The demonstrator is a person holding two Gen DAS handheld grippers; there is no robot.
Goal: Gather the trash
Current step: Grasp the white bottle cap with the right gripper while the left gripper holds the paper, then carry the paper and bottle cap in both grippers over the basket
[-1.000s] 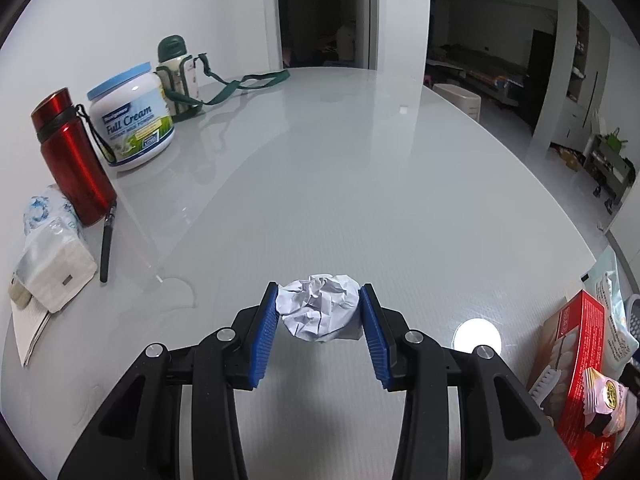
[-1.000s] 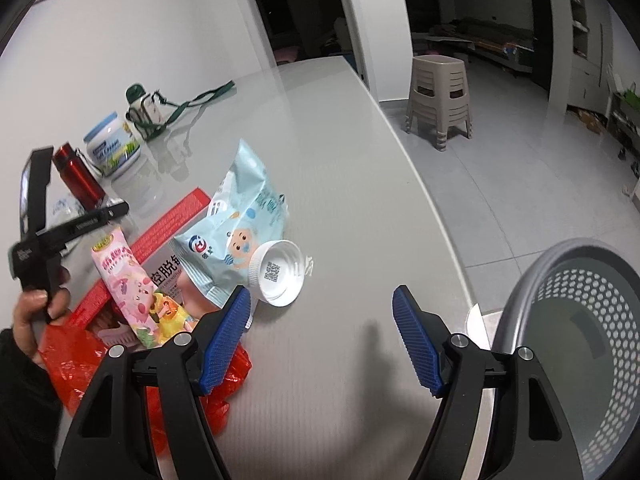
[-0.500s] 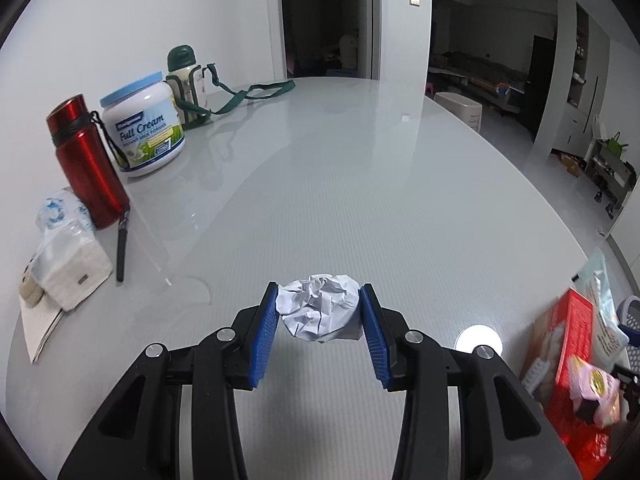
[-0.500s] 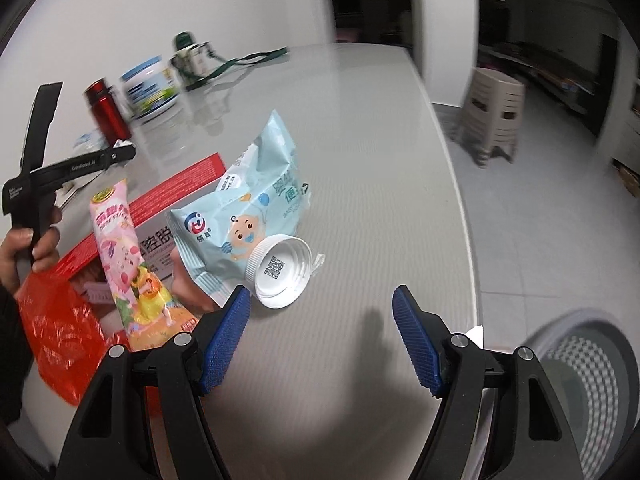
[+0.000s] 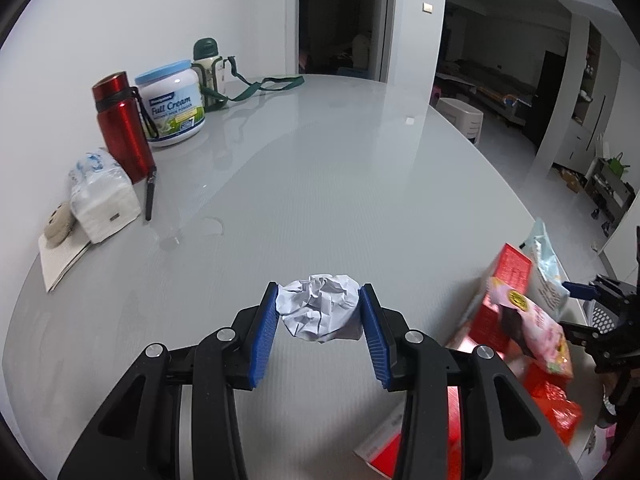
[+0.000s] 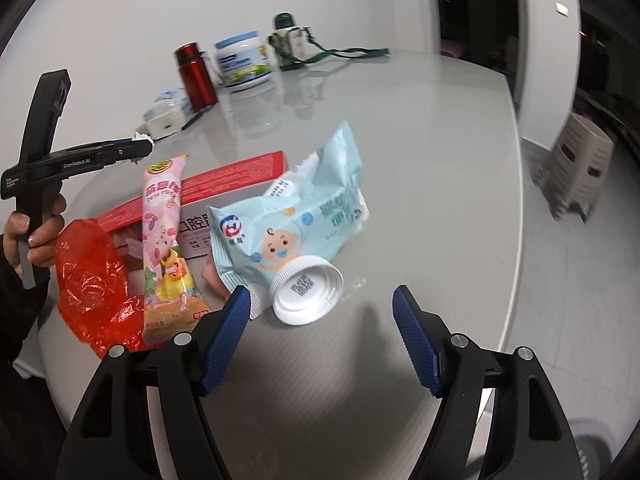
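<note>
Both jaws kept their state: left gripper still clamps the crumpled white paper ball, now carried toward the table's right edge, while right gripper stays open above the white plastic cap.

two downward-tilted wrist views, shared grey table

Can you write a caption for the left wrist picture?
Left gripper clamps a crumpled paper ball above the grey table.
</note>
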